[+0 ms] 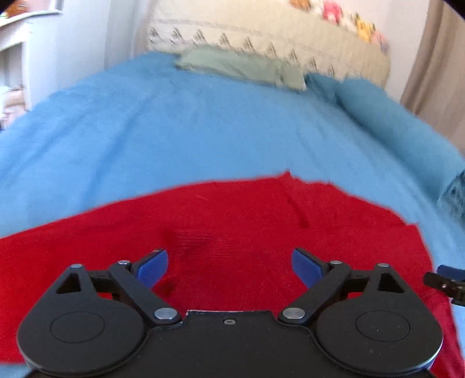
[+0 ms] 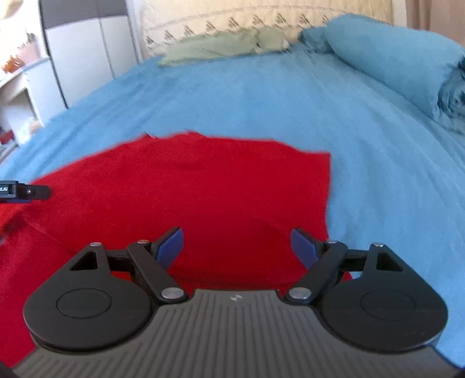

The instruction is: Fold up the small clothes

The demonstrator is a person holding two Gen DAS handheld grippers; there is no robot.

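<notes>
1. No readable writing anywhere; a tiny white label at the right wrist view's left edge is too blurry.
2. Red garment (image 1: 232, 221) lies flat on the blue bedspread (image 1: 174, 122), filling the lower half of both views.
3. Left gripper (image 1: 229, 269) and right gripper (image 2: 237, 247) both have jaws spread wide, holding nothing.

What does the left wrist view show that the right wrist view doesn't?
Left wrist only: the colourful toys along the top of the headboard, and the right hand-held gripper poking in at the right edge.

Right wrist only: the white wardrobe on the left, and the red garment's right edge lying straight on the bed.

Both: the red garment spread on the blue bedsheet, the green cloth near the headboard, the blue pillow, and the viewing gripper open, holding nothing; the left hand-held gripper is above the garment.
</notes>
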